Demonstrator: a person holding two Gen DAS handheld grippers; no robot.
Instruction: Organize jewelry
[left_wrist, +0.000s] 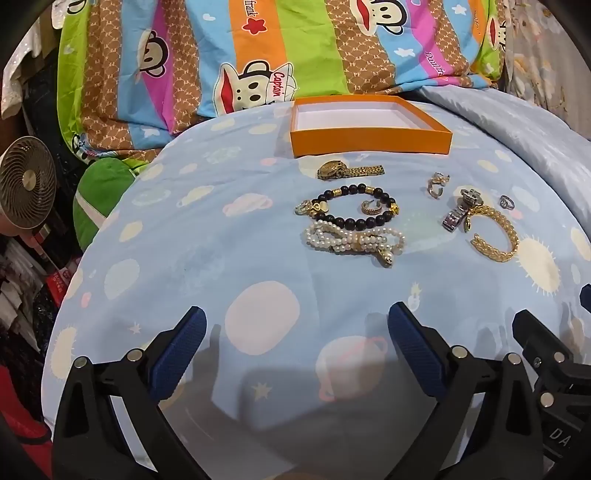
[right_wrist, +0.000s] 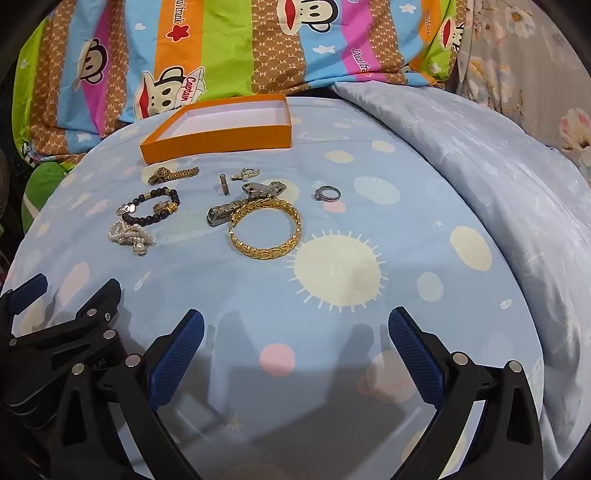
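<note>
Bed: light-blue sheet printed with suns and planets carries everything; a striped monkey-print blanket lies behind.
Box: orange tray with a white inside, at the far edge of the jewelry.
Left gripper: fingers spread wide, nothing between them — hovering over bare sheet, well short of the jewelry.
Right gripper: fingers spread wide too, holding nothing.
Gold bangle: touching a silver watch.
Beads: black bead bracelet, with the pearl bracelet just in front.
Gold watch: nearest the box.
Ring: alone — right of the bangle.
</note>
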